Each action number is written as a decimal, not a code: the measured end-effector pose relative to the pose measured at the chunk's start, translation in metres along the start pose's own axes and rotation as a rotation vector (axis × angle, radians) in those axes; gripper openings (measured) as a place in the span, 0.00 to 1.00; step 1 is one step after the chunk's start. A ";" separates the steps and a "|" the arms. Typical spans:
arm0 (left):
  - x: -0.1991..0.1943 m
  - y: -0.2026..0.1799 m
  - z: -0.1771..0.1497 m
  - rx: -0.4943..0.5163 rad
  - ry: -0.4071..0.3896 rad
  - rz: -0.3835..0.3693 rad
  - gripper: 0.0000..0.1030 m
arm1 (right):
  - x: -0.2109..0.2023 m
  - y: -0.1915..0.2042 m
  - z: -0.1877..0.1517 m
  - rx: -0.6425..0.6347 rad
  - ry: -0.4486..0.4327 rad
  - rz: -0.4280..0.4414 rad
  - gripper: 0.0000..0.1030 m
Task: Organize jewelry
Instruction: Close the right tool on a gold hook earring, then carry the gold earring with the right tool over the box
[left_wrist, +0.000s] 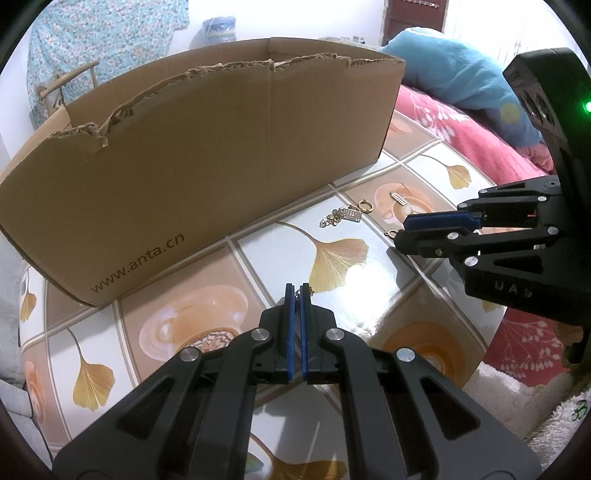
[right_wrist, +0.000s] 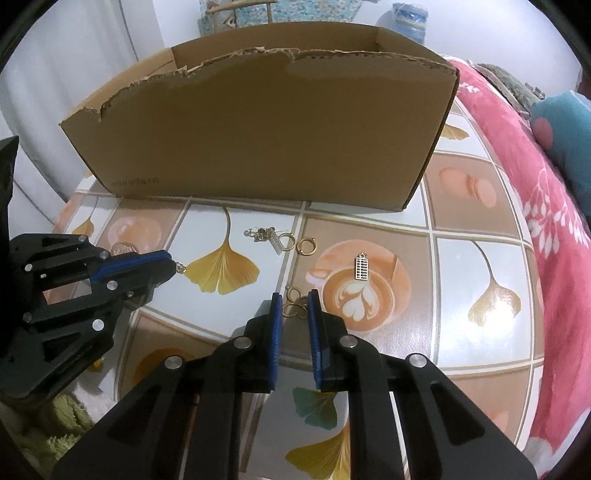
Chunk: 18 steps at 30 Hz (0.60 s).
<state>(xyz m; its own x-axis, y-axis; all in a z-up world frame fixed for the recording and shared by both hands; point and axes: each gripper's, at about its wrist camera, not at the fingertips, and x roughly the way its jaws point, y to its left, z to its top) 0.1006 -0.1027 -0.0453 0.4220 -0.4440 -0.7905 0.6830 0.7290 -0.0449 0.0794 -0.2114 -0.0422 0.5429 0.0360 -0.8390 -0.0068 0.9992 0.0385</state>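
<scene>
My left gripper (left_wrist: 297, 288) is shut on a small gold piece (left_wrist: 312, 291), which pokes out past the left gripper's (right_wrist: 171, 264) tips as a small gold piece (right_wrist: 181, 268). My right gripper (right_wrist: 293, 295) points down at the table (right_wrist: 461, 266), jaws narrowly apart. A gold looped piece (right_wrist: 295, 308) lies between the pads, which stand close to its sides. From the side, the right gripper (left_wrist: 400, 230) has that looped piece (left_wrist: 391, 233) at its tips. Loose on the table are a jewelry cluster (right_wrist: 267, 236), a gold ring (right_wrist: 306, 246) and a rectangular charm (right_wrist: 362, 268).
A torn-edged cardboard box (right_wrist: 258, 129) stands open-topped behind the jewelry, its inside hidden. A pink flowered blanket (right_wrist: 554, 206) and a blue pillow (left_wrist: 461, 70) border the table's right side. A fluffy towel (right_wrist: 62, 417) lies at the near edge.
</scene>
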 end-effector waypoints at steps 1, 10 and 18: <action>0.000 0.000 0.000 0.002 0.000 -0.002 0.02 | -0.002 -0.001 0.000 -0.003 -0.006 -0.003 0.14; -0.011 -0.007 0.000 0.026 -0.019 -0.008 0.02 | -0.016 -0.003 -0.006 -0.004 -0.043 0.001 0.14; -0.025 -0.010 0.003 0.028 -0.052 0.003 0.02 | -0.033 -0.007 -0.006 -0.012 -0.091 0.010 0.13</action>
<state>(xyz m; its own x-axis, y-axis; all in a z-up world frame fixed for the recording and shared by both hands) 0.0850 -0.1008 -0.0227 0.4542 -0.4685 -0.7577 0.6977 0.7160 -0.0245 0.0569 -0.2198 -0.0178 0.6166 0.0453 -0.7860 -0.0228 0.9990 0.0397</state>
